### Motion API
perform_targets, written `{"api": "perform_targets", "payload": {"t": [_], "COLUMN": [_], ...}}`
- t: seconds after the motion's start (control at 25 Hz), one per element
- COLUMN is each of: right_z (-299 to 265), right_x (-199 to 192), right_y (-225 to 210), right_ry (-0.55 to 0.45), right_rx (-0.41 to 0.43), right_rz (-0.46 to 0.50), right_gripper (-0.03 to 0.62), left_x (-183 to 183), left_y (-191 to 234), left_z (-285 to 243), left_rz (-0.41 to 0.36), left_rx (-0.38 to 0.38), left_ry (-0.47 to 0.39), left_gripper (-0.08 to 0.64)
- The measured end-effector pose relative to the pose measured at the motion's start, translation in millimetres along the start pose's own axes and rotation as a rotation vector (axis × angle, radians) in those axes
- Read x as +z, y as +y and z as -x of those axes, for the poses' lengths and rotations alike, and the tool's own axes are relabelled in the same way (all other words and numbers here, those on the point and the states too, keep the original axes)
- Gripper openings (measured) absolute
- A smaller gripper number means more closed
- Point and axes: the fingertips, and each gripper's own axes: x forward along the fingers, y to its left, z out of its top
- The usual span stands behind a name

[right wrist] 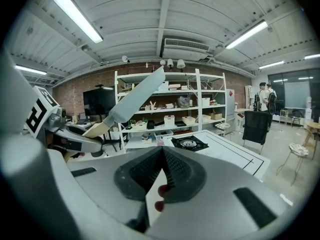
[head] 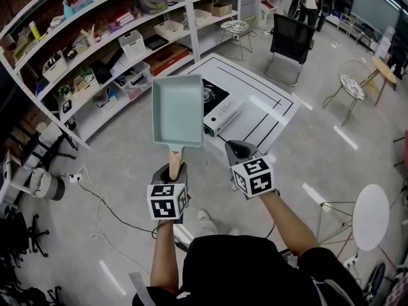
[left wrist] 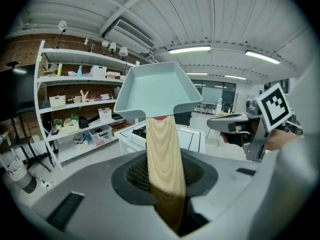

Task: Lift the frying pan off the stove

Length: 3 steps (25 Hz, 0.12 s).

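A: At frame centre, over the table [head: 280,107] and stove [head: 222,112], where's the frying pan [head: 177,110]?

B: Lifted clear, left of the stove; its handle [head: 174,160] points down-frame into the left gripper [head: 173,171], clamped on it. Right gripper [head: 239,150], closed and empty, idles beside.

The frying pan [head: 177,110] is pale mint with a light wood handle [head: 174,162] — the stove [head: 223,112] white with a black top, the surface [head: 255,87] white with black lines.
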Motion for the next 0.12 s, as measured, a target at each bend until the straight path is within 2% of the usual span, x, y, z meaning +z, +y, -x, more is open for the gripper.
{"api": "perform_targets", "payload": {"t": [0.12], "right_z": [6.4], "right_x": [1.2], "right_y": [1.0], "right_ry": [0.0], "right_rx": [0.002], "right_rz": [0.002], "right_gripper": [0.002], "left_x": [0.9], "left_y": [-4.7], "left_z": [5.8], "left_rz": [0.001], "left_rx": [0.001], "left_ry": [-0.004], "left_gripper": [0.109]}}
